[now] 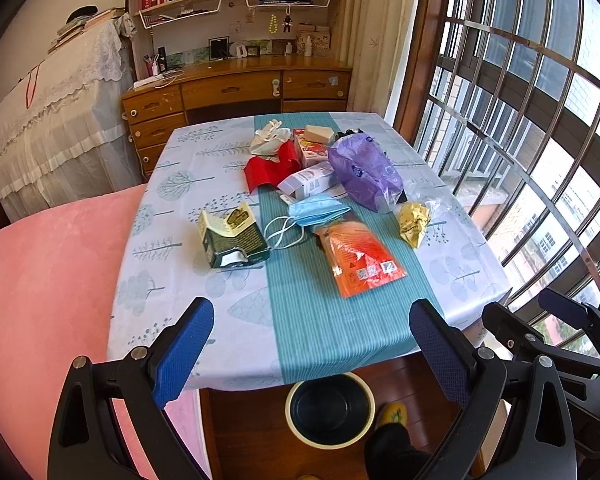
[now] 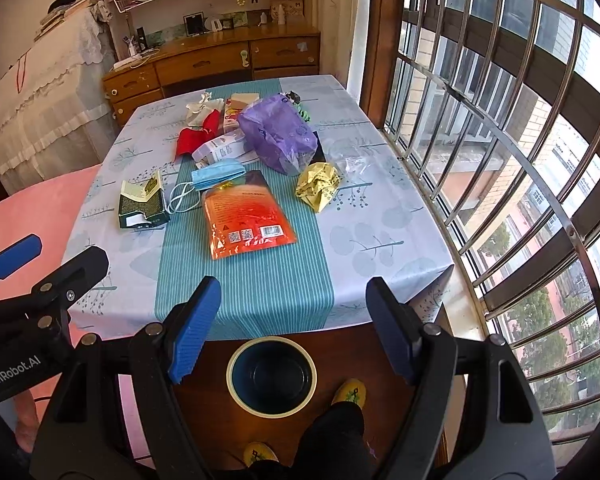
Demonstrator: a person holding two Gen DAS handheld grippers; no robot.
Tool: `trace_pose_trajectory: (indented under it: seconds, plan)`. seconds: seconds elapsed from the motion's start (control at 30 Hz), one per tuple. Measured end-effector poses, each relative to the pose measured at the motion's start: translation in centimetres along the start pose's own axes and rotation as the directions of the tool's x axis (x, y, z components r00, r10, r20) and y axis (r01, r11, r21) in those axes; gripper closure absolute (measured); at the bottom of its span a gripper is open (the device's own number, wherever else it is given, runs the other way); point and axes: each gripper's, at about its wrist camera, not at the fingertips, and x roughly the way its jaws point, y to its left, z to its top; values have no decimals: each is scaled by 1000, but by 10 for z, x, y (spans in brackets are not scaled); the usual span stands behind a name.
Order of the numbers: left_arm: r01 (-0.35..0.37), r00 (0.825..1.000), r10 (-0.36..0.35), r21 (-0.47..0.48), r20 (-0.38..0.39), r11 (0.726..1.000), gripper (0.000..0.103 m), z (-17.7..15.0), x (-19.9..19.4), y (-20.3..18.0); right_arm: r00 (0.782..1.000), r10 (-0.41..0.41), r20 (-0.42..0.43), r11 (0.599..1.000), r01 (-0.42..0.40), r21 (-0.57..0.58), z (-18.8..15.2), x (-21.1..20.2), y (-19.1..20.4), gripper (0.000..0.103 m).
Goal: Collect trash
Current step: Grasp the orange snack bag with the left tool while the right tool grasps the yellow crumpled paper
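While both claws hang wide open and empty above the near counter point(image 1: 236, 344) edge, left claw point(image 1: 312, 344) and right claw point(image 2: 292, 320), the trash lies mid-counter: orange packet point(image 2: 246, 216) at 12 o'clock, bin point(image 2: 272, 376) at 6 o'clock below.

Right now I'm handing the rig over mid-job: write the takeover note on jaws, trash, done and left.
Left gripper: jaws open, empty, short of the table's near edge.
Right gripper: jaws open, empty, same place.
Bin: on the floor below the near edge, looks empty.
Trash on the table: orange packet nearest, blue mask, green carton, yellow wrapper, purple bag, red and white pieces behind.
Done: nothing visibly.
Left: everything.
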Motion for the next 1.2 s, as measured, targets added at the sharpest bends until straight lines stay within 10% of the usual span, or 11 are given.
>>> trace_pose_trajectory:
  seconds: [0.37, 0.67, 1.2]
  plan:
    - [-42, 993, 26, -141, -112, 989, 3, 59, 95, -26, 990, 103, -98, 993, -108, -43, 81, 91, -45, 29]
    - [-135, 946, 23, -329, -324, 935, 3, 65, 204, -25, 949, 260, -176, 956, -279, -89, 127, 181, -76, 31]
    - [-207, 911, 14, -429, -411, 880, 3, 59, 302, -19, 902, 256, -348, 837, -387, -387, 119, 294, -28, 49]
